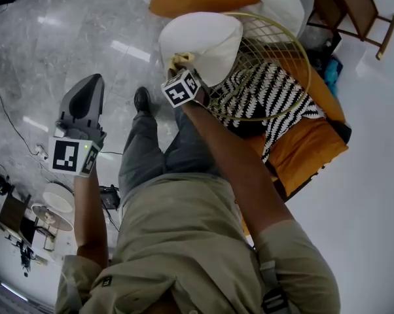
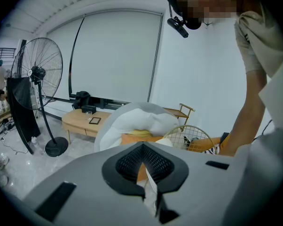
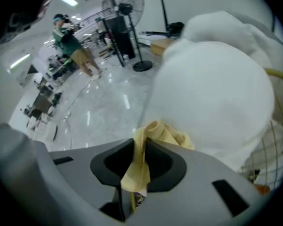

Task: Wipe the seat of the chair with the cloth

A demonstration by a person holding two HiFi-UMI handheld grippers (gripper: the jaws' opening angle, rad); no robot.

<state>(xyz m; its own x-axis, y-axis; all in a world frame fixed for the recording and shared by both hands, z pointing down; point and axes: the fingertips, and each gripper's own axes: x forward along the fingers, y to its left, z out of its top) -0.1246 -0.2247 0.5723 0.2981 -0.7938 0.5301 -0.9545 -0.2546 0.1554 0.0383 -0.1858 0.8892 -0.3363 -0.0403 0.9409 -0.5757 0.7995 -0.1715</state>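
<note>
No words, numbers or brand names can be read anywhere. The cube point(image 1: 72, 156) at left centre of the head view and the cube point(image 1: 181, 88) at upper middle bear only black-and-white square patterns. A small dark frame point(image 2: 94, 120) on the wooden bench point(image 2: 74, 124) may carry print; it is too small to tell.

The cloth point(image 3: 137, 166), in the right gripper point(image 1: 177, 67), lies against the cushion point(image 1: 203, 41) on the chair point(image 1: 275, 34); the left gripper point(image 1: 86, 97) is well left.

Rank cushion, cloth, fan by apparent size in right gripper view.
1. cushion, by far.
2-3. cloth and fan look about alike; the cloth sits far nearer the camera, so unranked.
</note>
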